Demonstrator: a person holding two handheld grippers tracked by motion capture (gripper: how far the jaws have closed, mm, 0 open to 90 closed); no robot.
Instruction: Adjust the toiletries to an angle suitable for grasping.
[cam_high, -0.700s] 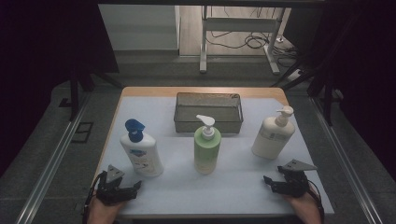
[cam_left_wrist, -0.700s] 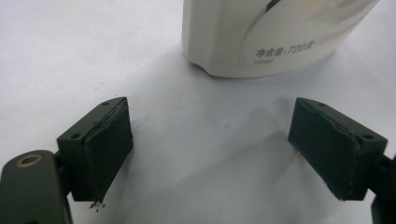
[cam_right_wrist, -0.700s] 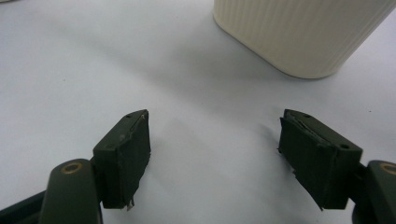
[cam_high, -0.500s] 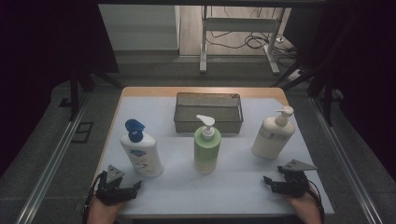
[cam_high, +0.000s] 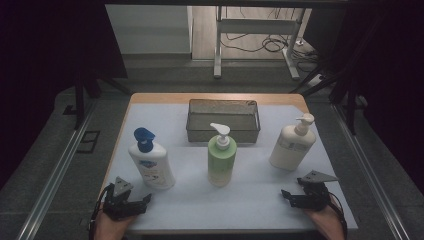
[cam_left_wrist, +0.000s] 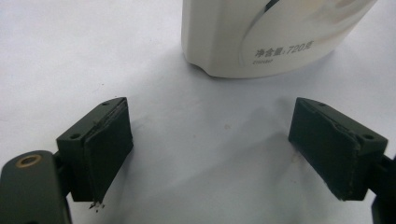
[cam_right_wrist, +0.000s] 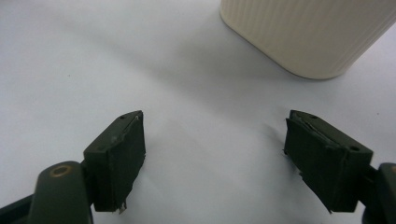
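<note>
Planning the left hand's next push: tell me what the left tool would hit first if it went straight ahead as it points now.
Probably the white bottle with the blue pump. It stands just ahead of the open left tool, slightly right of centre, with bare table between them; the depth is hard to judge.

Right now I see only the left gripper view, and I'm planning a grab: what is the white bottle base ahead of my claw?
Observer: It is the foot of a white bottle with a blue pump, standing upright.
Operator: Is anything else standing near it?
Observer: A green bottle with a white pump stands apart from it, to its right in the high view.
Operator: And the other claw?
Observer: The right claw is open and empty, just short of a cream bottle.
</note>
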